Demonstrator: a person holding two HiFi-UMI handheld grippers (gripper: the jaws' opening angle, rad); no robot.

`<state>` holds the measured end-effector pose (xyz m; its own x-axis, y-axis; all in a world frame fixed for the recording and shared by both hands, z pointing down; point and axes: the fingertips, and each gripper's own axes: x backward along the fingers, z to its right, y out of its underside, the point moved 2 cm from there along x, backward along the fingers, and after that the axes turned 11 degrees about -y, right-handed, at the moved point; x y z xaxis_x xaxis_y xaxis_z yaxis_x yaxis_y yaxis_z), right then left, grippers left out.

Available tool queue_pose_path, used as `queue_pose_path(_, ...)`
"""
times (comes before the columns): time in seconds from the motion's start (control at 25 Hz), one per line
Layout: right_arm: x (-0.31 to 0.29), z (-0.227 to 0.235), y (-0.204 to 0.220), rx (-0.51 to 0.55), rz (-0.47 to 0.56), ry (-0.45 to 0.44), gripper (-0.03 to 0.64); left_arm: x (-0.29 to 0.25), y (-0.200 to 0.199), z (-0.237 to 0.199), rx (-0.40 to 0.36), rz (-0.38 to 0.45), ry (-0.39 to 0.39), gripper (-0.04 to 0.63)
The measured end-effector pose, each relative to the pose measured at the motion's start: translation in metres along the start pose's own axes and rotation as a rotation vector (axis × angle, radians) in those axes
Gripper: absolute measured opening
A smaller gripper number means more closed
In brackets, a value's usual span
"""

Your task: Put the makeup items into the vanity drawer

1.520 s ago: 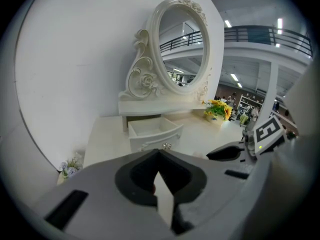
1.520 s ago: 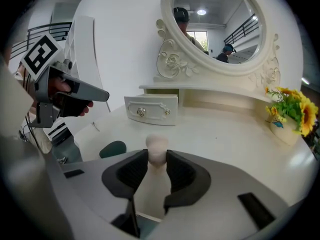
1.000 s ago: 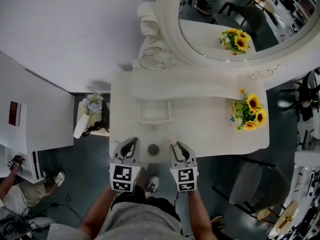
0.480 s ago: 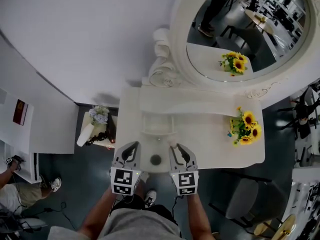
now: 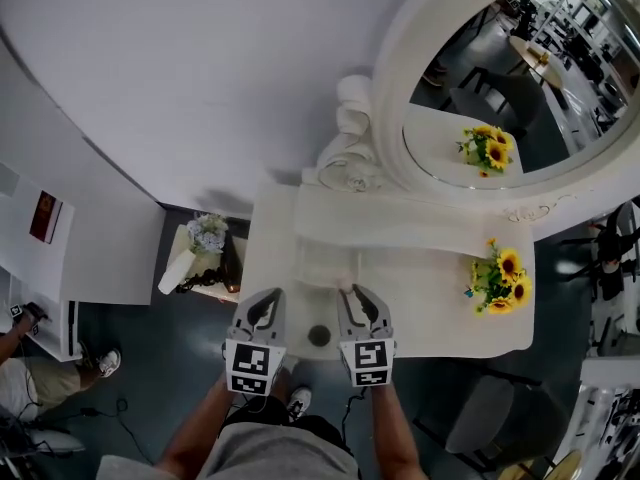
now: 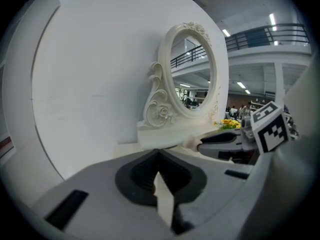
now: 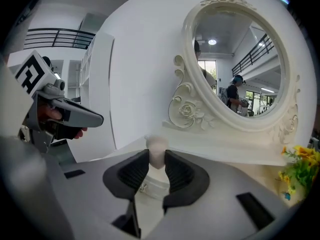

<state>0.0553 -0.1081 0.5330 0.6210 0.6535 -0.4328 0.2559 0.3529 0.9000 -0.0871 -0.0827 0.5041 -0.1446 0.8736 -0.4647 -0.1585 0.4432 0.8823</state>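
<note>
**While a pale item rides in the right gripper, both grippers near the drawer**

Since a second ago, both grippers have come off the front edge of the tabletop (image 5: 430, 298) and moved in toward the small drawer (image 5: 325, 266) near its back left, below the mirror (image 5: 520, 88). The right gripper (image 7: 156, 156) has its jaws narrowed onto a small, pale, rounded makeup item (image 7: 158, 148). The item is held at the jaw tips, just above the drawer's front and knob. The left gripper (image 6: 159, 156) is alongside, with its jaws together and nothing between them. A dark round thing (image 5: 319, 336) lies at the tabletop's front edge, between the two grippers. By my reading the carry is almost finished and the release is the next step. Whether the drawer is open enough to take the item, I cannot tell.
</note>
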Motion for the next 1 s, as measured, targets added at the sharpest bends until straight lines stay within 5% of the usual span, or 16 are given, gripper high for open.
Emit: queue_pose_path(1.0, -0.048, 0.023, 0.036, -0.092, -0.092, 0.006, 0.137, -0.041, 0.026, -0.007, 0.011, -0.100, 0.025, 0.000)
